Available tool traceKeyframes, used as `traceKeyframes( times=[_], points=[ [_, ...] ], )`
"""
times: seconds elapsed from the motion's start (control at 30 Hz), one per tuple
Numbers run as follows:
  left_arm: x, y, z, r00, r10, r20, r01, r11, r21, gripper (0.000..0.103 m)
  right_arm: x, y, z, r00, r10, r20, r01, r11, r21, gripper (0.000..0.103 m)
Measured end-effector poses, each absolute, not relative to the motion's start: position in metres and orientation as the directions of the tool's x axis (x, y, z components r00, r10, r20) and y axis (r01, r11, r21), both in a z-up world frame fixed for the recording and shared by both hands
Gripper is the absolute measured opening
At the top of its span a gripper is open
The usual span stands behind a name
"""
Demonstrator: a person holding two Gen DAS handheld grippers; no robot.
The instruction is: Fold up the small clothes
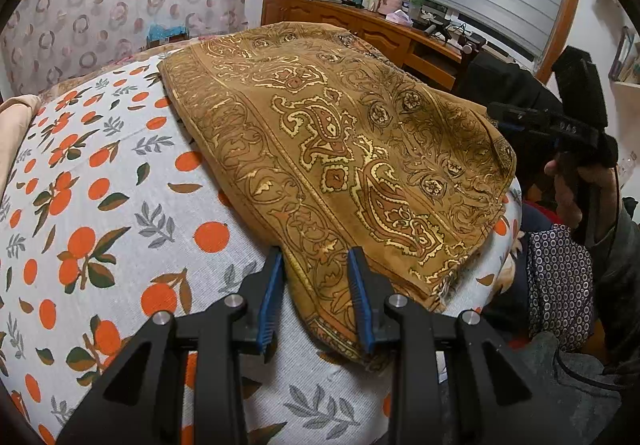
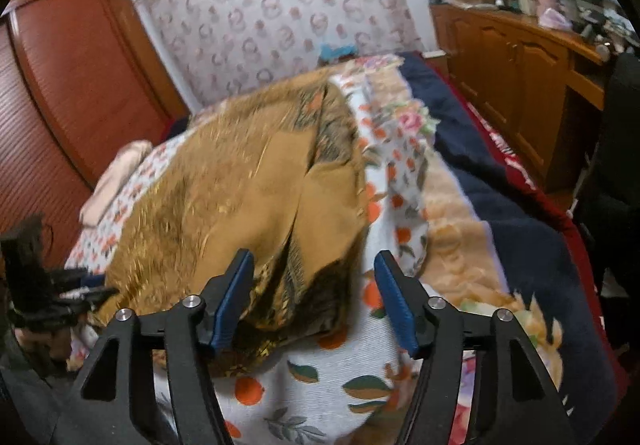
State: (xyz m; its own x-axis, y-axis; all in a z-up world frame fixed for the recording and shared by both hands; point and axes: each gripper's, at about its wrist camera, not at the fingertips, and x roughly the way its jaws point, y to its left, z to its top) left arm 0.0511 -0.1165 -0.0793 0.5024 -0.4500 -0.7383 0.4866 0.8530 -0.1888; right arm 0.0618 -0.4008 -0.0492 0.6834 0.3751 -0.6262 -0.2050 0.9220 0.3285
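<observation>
A mustard-brown paisley cloth [image 1: 340, 133] lies folded over on a bed sheet printed with oranges [image 1: 100, 205]. My left gripper [image 1: 316, 261] is at the cloth's near corner, its blue pads closed on a bunched fold of the fabric. In the right wrist view the same cloth [image 2: 240, 185] is blurred. My right gripper [image 2: 314, 263] hovers over its near end with the jaws wide apart and the pads clear of the fabric. In the left wrist view the right gripper [image 1: 560, 125] shows at the cloth's far right edge, held by a hand [image 1: 568, 197].
The orange-print sheet [image 2: 320, 385] covers a bed with a navy and floral blanket [image 2: 500, 185] beside it. A cluttered wooden dresser [image 1: 360, 21] stands behind, a wooden wardrobe [image 2: 60, 85] to the left. A pink folded item [image 2: 116, 173] lies near the sheet's far edge.
</observation>
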Motion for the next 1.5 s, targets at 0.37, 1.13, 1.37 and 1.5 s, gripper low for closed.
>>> traceKeyframes(
  times=[0.37,1.13,1.37,1.5],
  points=[
    [0.051,-0.117,-0.079,0.502,-0.449,-0.739,0.486,0.853,-0.188,0.031,0.072,-0.361,-0.065,0.634,0.312,-0.708,-0.225,0.95,0.217,0.074],
    [0.121,-0.1,0.007,0.635,-0.532,-0.559,0.485,0.839,-0.247,0.002,0.109,-0.352,0.014,0.727,0.426,-0.538,-0.37,0.904,0.216,0.004],
    [0.182,-0.09,0.021,0.685,-0.492,-0.538,0.425,0.869,-0.253,0.002,0.178,-0.345,0.036,0.751,0.405,-0.522,-0.339,0.914,0.222,0.003],
    [0.214,-0.092,0.016,0.692,-0.455,-0.561,0.393,0.889,-0.235,0.002,0.216,-0.342,0.032,0.753,0.35,-0.558,-0.293,0.937,0.192,0.002]
  ],
)
